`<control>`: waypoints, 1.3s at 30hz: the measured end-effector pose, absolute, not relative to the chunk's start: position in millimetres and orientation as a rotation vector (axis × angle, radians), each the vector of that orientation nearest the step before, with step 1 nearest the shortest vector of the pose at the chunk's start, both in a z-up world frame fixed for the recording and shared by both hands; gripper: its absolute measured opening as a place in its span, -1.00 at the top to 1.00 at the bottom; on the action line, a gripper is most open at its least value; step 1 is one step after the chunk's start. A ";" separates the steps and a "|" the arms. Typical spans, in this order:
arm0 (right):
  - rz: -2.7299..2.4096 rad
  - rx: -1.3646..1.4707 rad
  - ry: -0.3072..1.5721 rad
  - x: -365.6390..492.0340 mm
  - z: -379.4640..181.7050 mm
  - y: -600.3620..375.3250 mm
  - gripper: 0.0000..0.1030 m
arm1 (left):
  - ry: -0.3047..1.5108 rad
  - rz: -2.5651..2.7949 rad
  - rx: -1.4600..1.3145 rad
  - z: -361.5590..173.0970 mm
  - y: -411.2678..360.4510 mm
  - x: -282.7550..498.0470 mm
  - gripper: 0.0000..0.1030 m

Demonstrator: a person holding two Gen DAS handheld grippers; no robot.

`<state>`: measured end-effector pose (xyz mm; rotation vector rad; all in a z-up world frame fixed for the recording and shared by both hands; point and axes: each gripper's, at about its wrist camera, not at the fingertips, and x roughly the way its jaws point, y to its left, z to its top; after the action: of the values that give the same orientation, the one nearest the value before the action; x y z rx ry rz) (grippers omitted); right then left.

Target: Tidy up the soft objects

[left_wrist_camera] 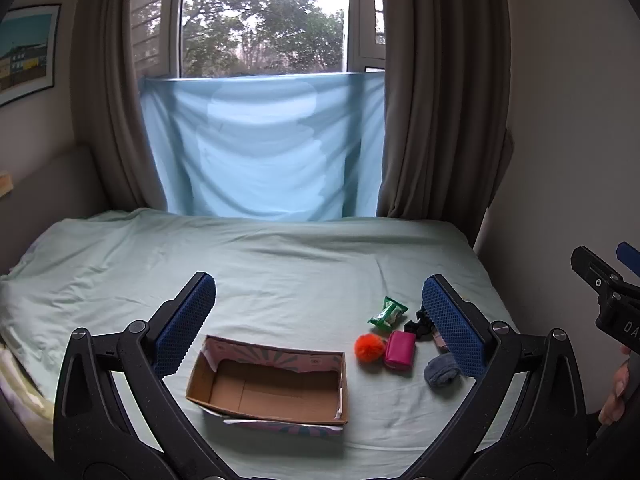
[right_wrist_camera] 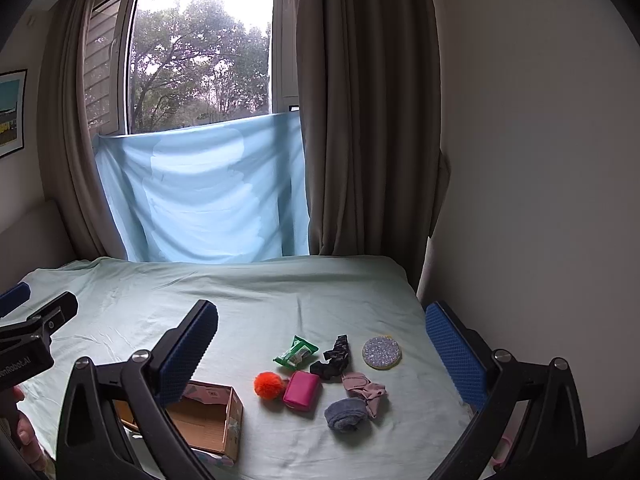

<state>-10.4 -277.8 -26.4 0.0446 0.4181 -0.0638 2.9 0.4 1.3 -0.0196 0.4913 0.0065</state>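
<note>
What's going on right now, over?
Left claw and right claw open, holding nothing. Open cardboard box empty on bed; orange fluffy pom-pom and pink zip pouch lie beside it. Nothing in the way.

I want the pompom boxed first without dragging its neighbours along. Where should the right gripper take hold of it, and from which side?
Grip the orange pompom across its fluffy round body, coming straight down from above with the right gripper, which is open. The ball has no handle. Probably best to set the fingers near and far: the pink pouch sits close on its right, and the box lies to its left.
</note>
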 end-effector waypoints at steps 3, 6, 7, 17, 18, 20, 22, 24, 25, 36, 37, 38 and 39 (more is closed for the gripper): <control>-0.064 0.043 0.418 -11.0 -26.0 -276.6 -1.00 | 0.492 0.006 -0.020 1.2 0.2 3.0 -0.99; -0.064 0.045 0.417 -11.5 -26.0 -276.3 -1.00 | 0.492 0.006 -0.020 1.4 0.0 2.9 -0.99; -0.064 0.045 0.418 -10.7 -25.9 -276.5 -1.00 | 0.492 0.007 -0.020 1.4 -0.1 2.9 -0.99; -0.065 0.041 0.418 -10.1 -25.6 -275.4 -1.00 | 0.495 0.006 -0.020 2.2 0.7 4.4 -0.99; -0.065 0.042 0.418 -9.2 -25.8 -275.9 -1.00 | 0.496 0.006 -0.021 2.3 1.0 5.1 -0.99; -0.065 0.041 0.420 -8.9 -25.9 -276.2 -1.00 | 0.497 0.003 -0.021 2.2 1.2 5.6 -0.99; -0.069 0.040 0.418 -9.2 -25.8 -275.3 -1.00 | 0.497 0.002 -0.020 1.7 1.4 6.6 -0.99; -0.071 0.036 0.418 -8.4 -25.4 -274.8 -1.00 | 0.499 0.000 -0.020 0.9 1.7 8.3 -0.99; -0.073 0.035 0.418 -7.9 -25.2 -274.6 -1.00 | 0.500 0.001 -0.020 0.6 2.0 8.8 -0.99; -0.108 0.039 0.429 -5.2 -24.0 -271.4 -1.00 | 0.522 -0.017 -0.011 -2.0 4.8 16.4 -0.99; -0.115 0.040 0.429 -5.1 -24.1 -270.8 -1.00 | 0.525 -0.021 -0.010 -2.4 5.3 17.6 -0.99; -0.121 0.042 0.430 -5.3 -24.2 -270.2 -1.00 | 0.530 -0.025 -0.009 -2.9 6.1 19.0 -0.99; -0.128 0.046 0.429 -5.5 -24.5 -270.0 -1.00 | 0.534 -0.029 -0.008 -3.5 7.1 20.2 -0.99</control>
<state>-5.5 -270.0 -24.5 0.0456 0.4291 -0.1276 20.2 7.1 -3.5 -0.0084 0.5340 -0.0289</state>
